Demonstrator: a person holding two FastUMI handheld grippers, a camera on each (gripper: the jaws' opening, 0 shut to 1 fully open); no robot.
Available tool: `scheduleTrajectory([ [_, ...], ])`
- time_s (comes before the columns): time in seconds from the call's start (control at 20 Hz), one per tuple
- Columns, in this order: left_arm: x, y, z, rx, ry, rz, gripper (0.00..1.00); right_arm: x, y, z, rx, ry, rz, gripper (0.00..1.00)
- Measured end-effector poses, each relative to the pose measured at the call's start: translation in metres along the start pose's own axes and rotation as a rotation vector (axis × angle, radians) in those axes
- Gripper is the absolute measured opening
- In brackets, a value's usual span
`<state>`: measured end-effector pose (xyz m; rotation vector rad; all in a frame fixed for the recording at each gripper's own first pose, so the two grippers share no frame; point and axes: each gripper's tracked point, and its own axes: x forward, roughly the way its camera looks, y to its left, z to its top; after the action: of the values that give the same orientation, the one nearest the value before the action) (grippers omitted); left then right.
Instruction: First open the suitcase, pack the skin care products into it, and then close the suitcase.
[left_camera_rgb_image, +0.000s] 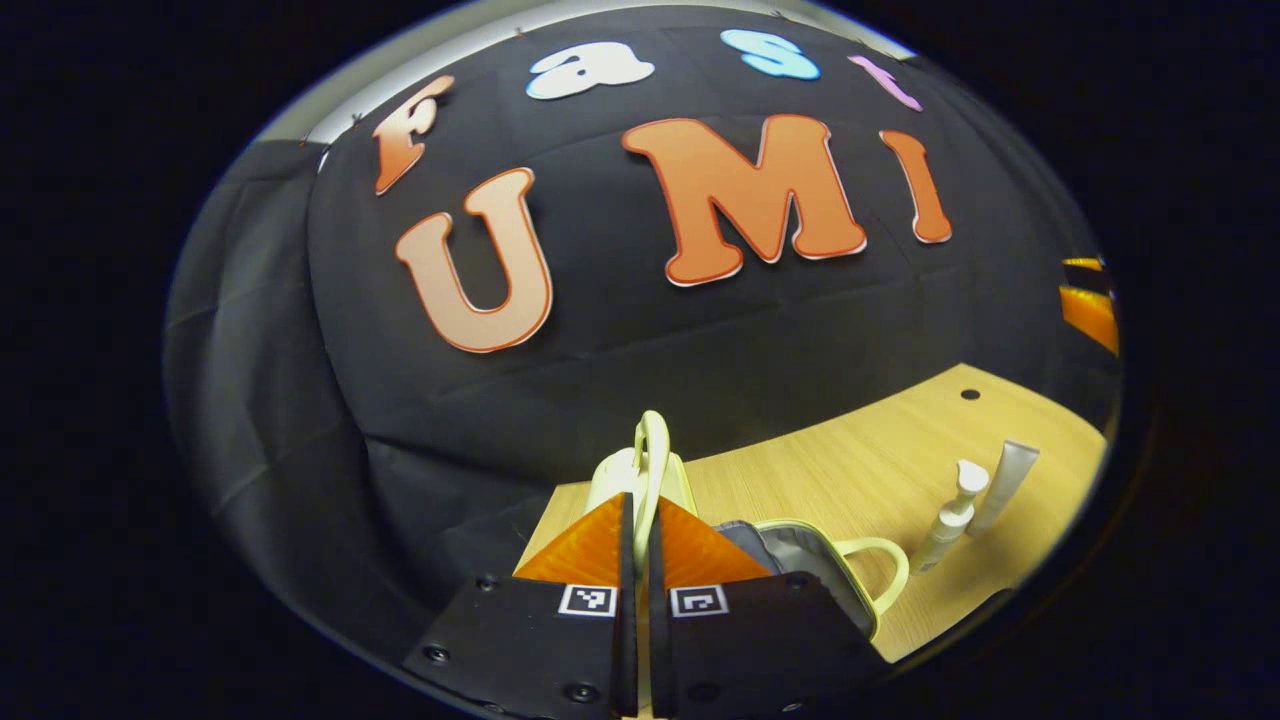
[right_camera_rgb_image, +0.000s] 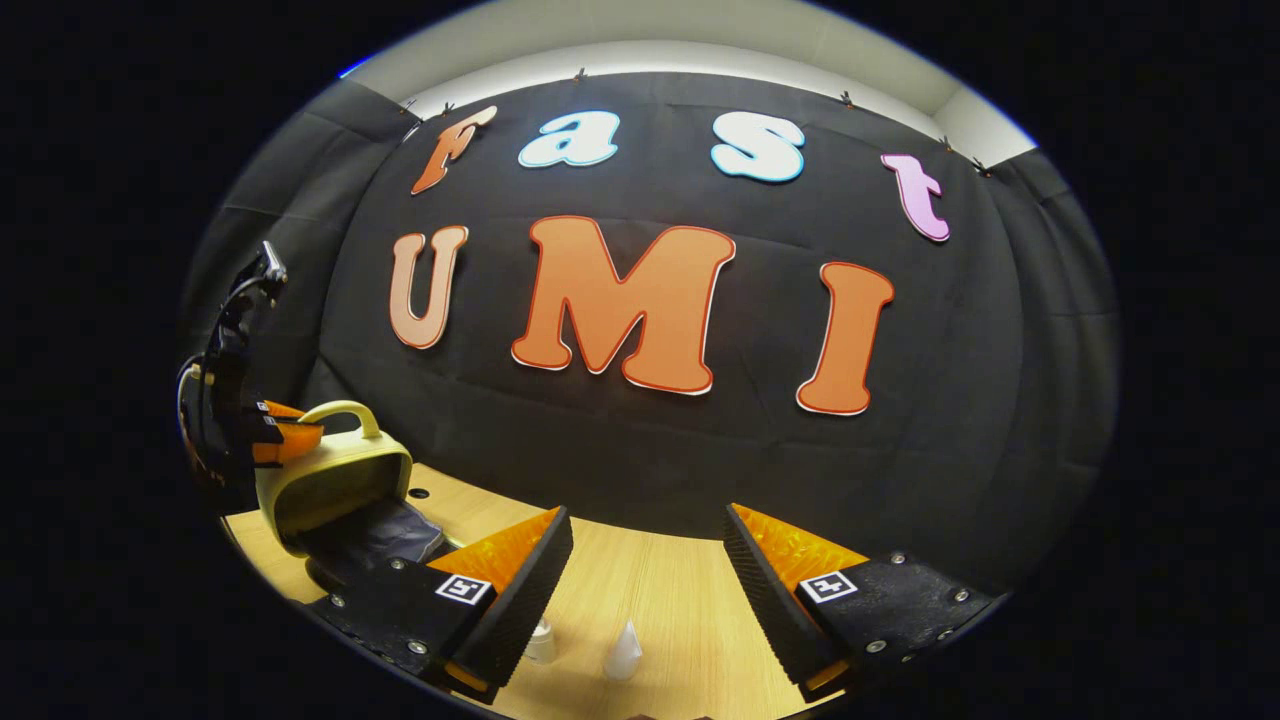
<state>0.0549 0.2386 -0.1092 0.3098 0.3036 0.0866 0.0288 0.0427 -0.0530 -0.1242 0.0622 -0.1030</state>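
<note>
The pale yellow suitcase (left_camera_rgb_image: 800, 560) lies open on the wooden table (left_camera_rgb_image: 850, 450), its grey lining showing. My left gripper (left_camera_rgb_image: 640, 505) is shut on the lid's handle (left_camera_rgb_image: 652, 440) and holds the lid (right_camera_rgb_image: 335, 480) raised. In the right gripper view, that left gripper (right_camera_rgb_image: 275, 435) shows at the far left on the handle. A white pump bottle (left_camera_rgb_image: 950, 520) and a grey tube (left_camera_rgb_image: 1008, 482) stand to the right of the case. My right gripper (right_camera_rgb_image: 645, 530) hangs open above the table, and the tops of the bottle (right_camera_rgb_image: 540, 640) and the tube (right_camera_rgb_image: 622, 650) show just below it.
The lower half of the case has its own yellow handle (left_camera_rgb_image: 885, 565) facing the products. A small dark hole (left_camera_rgb_image: 970, 394) marks the table near the back. The black cloth wall stands close behind the table (right_camera_rgb_image: 660, 590).
</note>
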Motion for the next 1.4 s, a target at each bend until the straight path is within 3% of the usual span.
scheduleTrajectory([
  [0.2,0.007,0.051,-0.01,-0.106,-0.008,0.037,0.06,0.012,0.023,0.004,-0.011,0.009,0.002,0.96],
  [0.25,0.012,0.066,-0.016,-0.127,-0.003,0.048,0.01,0.013,0.027,0.005,-0.011,0.009,0.001,0.96],
  [0.35,0.017,0.101,-0.024,-0.157,0.004,0.099,0.01,0.02,0.037,0.009,-0.011,0.009,0.002,0.96],
  [0.8,0.031,0.211,-0.123,-0.428,0.092,0.189,0.0,0.038,0.073,0.011,-0.028,0.037,-0.003,0.95],
  [1.1,0.045,0.246,-0.214,-0.609,0.216,0.22,0.0,0.042,0.087,0.005,0.016,0.084,-0.002,0.95],
  [1.4,0.063,0.236,-0.275,-0.706,0.315,0.214,0.0,0.042,0.085,0.002,0.005,0.097,-0.031,0.95],
])
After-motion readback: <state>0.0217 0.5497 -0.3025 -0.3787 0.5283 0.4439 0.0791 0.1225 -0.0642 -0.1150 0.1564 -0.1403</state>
